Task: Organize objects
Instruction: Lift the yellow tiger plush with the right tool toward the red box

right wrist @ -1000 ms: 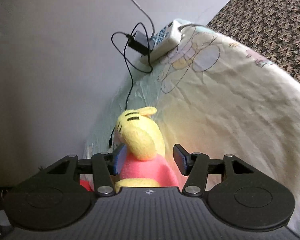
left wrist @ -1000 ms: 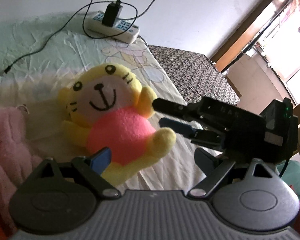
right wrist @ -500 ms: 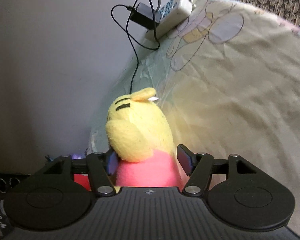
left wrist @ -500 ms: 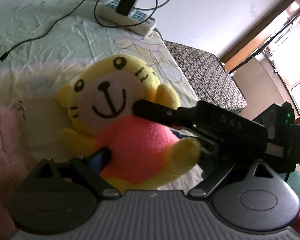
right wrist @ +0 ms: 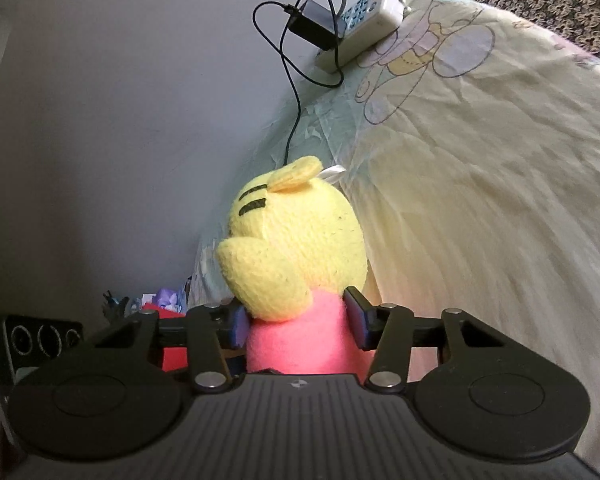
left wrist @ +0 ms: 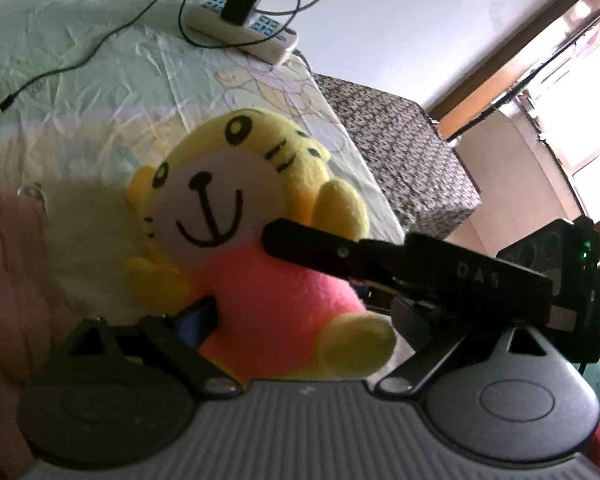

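Note:
A yellow plush cat with a pink body is held tilted just above the pale bed sheet. My right gripper is shut on its pink body, the blue pads pressing both sides below the head. In the left wrist view one of the right gripper's black fingers crosses the toy's chest; the other is hidden behind it. My left gripper is open, with the toy's lower body between its wide-set jaws. Only its left blue pad shows.
A pink plush toy lies at the left edge. A white power strip with a black charger and trailing cable sits at the bed's far end by the wall. A dark patterned mattress borders the sheet on the right.
The plush cat has come closer to the left gripper and tipped to the right. The right gripper's finger has slid further across its chest, and the toy's body now sits between the left jaws.

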Demonstrator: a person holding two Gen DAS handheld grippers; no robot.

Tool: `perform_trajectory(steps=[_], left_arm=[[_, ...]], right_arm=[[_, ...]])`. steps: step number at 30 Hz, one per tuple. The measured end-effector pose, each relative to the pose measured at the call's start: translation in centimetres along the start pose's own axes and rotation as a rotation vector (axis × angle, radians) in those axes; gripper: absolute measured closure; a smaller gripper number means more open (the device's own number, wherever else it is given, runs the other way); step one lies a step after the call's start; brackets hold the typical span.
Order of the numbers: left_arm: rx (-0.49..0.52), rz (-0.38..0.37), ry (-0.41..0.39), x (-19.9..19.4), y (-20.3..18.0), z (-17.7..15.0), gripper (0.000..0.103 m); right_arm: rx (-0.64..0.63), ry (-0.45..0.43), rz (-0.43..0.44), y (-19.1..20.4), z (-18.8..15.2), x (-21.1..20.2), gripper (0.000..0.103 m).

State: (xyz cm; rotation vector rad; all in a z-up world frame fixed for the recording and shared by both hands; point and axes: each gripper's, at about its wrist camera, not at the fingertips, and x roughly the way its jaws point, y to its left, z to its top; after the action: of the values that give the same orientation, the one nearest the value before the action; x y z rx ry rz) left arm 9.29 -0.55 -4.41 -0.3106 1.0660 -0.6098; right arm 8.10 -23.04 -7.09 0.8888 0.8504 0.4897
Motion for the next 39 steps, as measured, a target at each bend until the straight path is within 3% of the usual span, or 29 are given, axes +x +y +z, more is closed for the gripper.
perform_trajectory(steps=[10, 19, 29, 39], left_arm=[[0.131, -0.021, 0.024, -2.7, -4.0, -4.0, 0.011], [0.226, -0.043, -0.012, -7.1, -6.1, -7.5, 0.011], [0.313, -0.018, -0.178, -13.7, -6.8, -8.7, 0.01], [0.304, 0.063, -0.36, -20.3, -4.2, -8.5, 0.01]], right_arm=[[0.003, -0.029, -0.023, 1.5, -3.8, -4.8, 0.052], [-0.016, -0.066, 0.004, 4.1, -7.2, -7.9, 0.052], [-0.051, -0.177, 0.125, 9.0, -8.7, -8.6, 0.052], [-0.134, -0.166, 0.265, 14.5, -7.9, -4.6, 0.052]])
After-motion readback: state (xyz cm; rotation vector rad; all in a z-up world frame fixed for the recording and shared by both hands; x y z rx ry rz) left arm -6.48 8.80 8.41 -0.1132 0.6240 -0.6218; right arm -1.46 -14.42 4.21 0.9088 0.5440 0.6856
